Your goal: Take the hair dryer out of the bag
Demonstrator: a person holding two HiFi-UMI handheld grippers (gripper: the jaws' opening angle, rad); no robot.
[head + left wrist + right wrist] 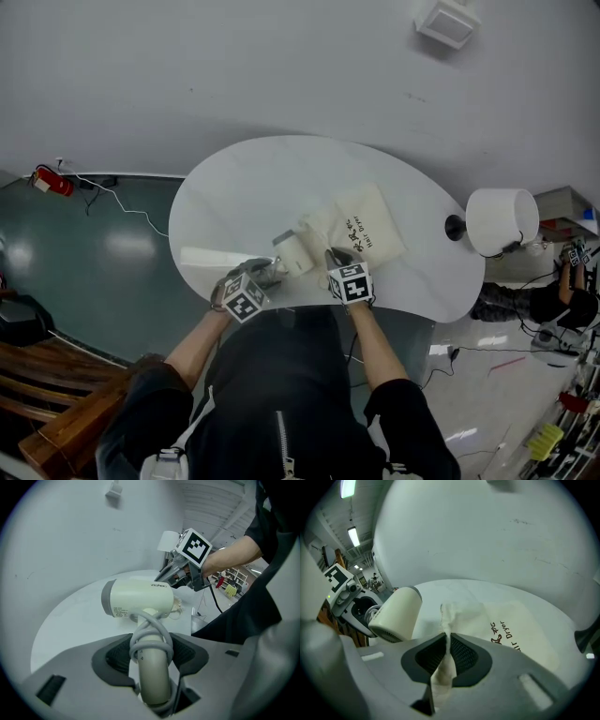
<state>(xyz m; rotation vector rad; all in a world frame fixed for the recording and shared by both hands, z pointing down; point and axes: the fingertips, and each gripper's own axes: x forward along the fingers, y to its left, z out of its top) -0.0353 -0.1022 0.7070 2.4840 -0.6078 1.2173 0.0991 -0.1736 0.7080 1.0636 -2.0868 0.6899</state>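
Note:
A cream hair dryer [138, 599] with its grey cord wound round the handle is clamped by the handle in my left gripper [150, 656]. In the head view the dryer [292, 253] is held just over the white table's near edge, outside the bag. The cream cloth bag [366, 225] with dark print lies flat on the table. My right gripper [448, 656] is shut on a pinched fold at the bag's mouth [451, 616]. The dryer's barrel [396, 613] shows to the left of that fold.
The round white table [244, 192] stands against a white wall. A white lamp [500, 221] sits at its right end. A wooden bench [56, 394] is at the lower left, and a red extinguisher [52, 181] lies on the floor at the far left.

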